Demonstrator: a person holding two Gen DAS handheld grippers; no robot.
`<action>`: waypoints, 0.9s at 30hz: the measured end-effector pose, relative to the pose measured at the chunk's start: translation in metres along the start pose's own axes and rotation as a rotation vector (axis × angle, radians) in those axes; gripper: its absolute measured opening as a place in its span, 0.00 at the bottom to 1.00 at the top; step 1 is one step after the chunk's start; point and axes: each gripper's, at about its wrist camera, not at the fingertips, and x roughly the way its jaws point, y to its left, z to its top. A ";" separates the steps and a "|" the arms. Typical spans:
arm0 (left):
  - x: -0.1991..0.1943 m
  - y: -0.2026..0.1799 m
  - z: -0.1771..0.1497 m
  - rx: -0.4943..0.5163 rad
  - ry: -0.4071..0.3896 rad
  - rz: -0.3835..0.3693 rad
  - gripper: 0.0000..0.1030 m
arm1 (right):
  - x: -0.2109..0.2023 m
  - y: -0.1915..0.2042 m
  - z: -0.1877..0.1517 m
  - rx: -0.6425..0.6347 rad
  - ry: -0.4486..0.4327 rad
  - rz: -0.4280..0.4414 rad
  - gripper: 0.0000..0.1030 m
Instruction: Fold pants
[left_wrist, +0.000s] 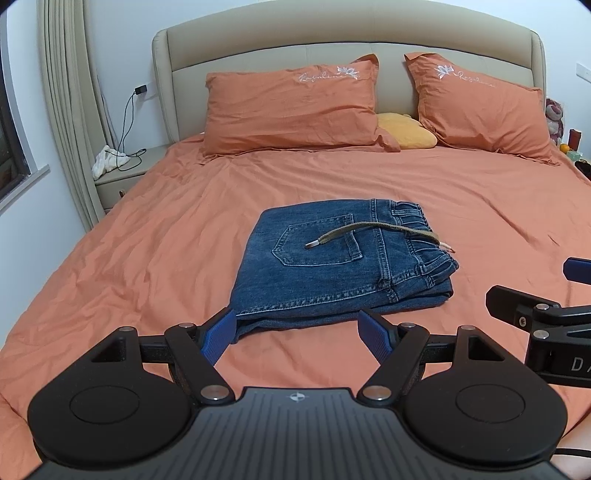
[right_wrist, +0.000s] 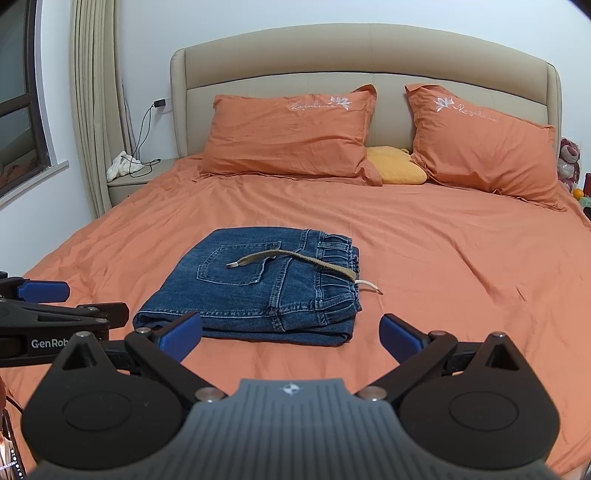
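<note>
Pants (left_wrist: 332, 262) lie folded in a thick blue pile in the middle of the bed (left_wrist: 147, 240), on the orange sheet. You can see them from your right side too (right_wrist: 255, 291). The back pocket (left_wrist: 317, 240) faces up. The stretchy waist is on the right side of the pile. A brown cord (left_wrist: 373, 230) lies across the top, from the waist over to the pocket, and its metal tip rests on the pocket. A little white end of cord (right_wrist: 369, 286) sticks out onto the sheet next to the waist.

Your left tongs (left_wrist: 299, 334) are spread wide and hold nothing. They sit just in front of the near edge of the pile. One blue pad (left_wrist: 219, 334) is by the pile's near left corner; you cannot tell if it touches the cloth.

Your right tongs (right_wrist: 291, 334) are spread wide too, and they hold nothing. They are also just in front of the pile, to the right of the left tongs.

At the head of the bed, two orange pillows (left_wrist: 291, 107) lean on the tan headboard (left_wrist: 347, 40). A yellow cushion (left_wrist: 404, 133) peeks out between them. A small side table (left_wrist: 122, 173) stands to the left of the bed, with a white cloth and a black cable on it.
</note>
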 end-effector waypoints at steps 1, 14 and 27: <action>0.000 0.000 0.000 0.001 0.000 -0.001 0.85 | 0.000 0.000 0.000 -0.001 0.000 0.000 0.95; -0.001 0.000 0.002 0.011 -0.004 -0.003 0.85 | -0.002 -0.002 0.001 0.001 0.004 0.000 0.95; -0.002 0.000 0.003 0.014 -0.005 -0.001 0.85 | -0.004 -0.002 0.001 0.006 0.003 0.004 0.95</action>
